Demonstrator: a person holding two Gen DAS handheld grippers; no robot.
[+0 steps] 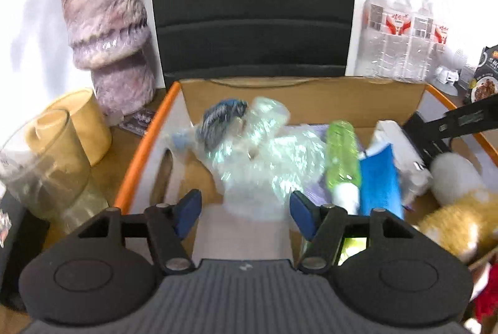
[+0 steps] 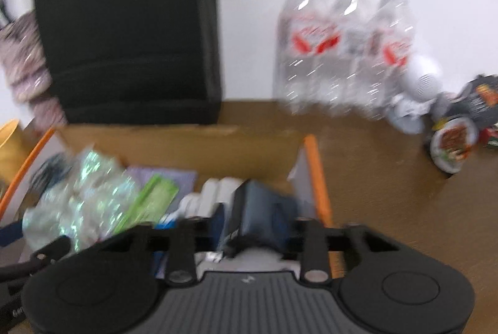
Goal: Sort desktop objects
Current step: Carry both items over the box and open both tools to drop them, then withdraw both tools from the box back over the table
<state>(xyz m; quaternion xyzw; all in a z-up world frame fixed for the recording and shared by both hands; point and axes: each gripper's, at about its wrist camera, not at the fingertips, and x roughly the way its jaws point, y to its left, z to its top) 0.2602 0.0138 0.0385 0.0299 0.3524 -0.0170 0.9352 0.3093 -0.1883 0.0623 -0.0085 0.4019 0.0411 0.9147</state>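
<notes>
Filling the middle of the left wrist view, an orange-rimmed box [image 1: 146, 141] is seen. Listed inside it: a crinkled clear bag [image 1: 264, 147] at centre, a green bottle [image 1: 340, 153] to its right, then a blue pack [image 1: 379, 178] and a plush toy [image 1: 451, 209] at lower right. The left gripper [image 1: 244, 211] is held above the box with jaws apart, nothing between them. In the right wrist view (badly blurred) the right gripper [image 2: 249, 228] is clamped on a dark blue item [image 2: 258, 209] at lower centre, over the box's right end. Water bottles [image 2: 342, 54] are noted at upper right, a vase [image 1: 105, 32] at upper left.
</notes>
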